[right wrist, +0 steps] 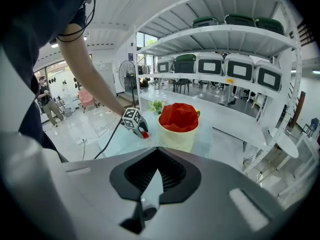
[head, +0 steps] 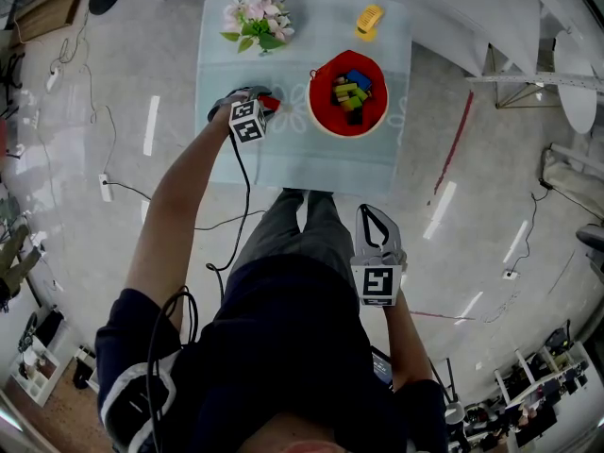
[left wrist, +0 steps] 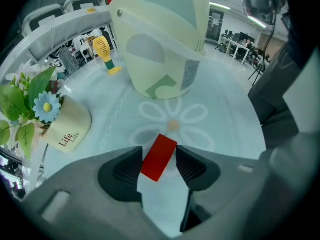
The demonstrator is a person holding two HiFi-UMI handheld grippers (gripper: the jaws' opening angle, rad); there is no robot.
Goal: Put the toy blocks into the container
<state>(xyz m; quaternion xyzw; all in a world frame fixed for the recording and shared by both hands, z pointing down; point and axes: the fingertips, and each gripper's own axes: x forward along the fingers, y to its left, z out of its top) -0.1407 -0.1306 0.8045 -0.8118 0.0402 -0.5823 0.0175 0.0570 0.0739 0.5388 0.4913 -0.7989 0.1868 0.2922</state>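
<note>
A: Left gripper view first, what is between the jaws?
B: A red block [left wrist: 159, 156], a flat, smooth rectangular slab lying askew. The left gripper [left wrist: 159, 165] has its ribbed dark pads against the block's two sides, clamped on it, just above the desk [head: 302, 163]

A: And the container?
B: The container [left wrist: 160, 59] stands just beyond the block, a cream, smooth-walled bucket with a red lining. In the head view several coloured blocks [head: 351, 92] lie in it: blue, yellow, green and dark ones

A: How are the arms placed?
B: The left forearm [head: 179, 196] is bare and stretched forward over the desk's left part. The right gripper [right wrist: 157, 154] is held low beside the person's hip, off the desk, its jaws together with nothing between them

A: The surface and the room?
B: A pale blue-green cloth with a white flower print covers the desk. On its far left is a cream flower pot [left wrist: 65, 126] with pink and white blossoms, and at the far edge a yellow toy [head: 369, 21]. The floor [head: 94, 111] is glossy grey with cables on it, and white shelving [right wrist: 225, 39] carries rows of boxes
</note>
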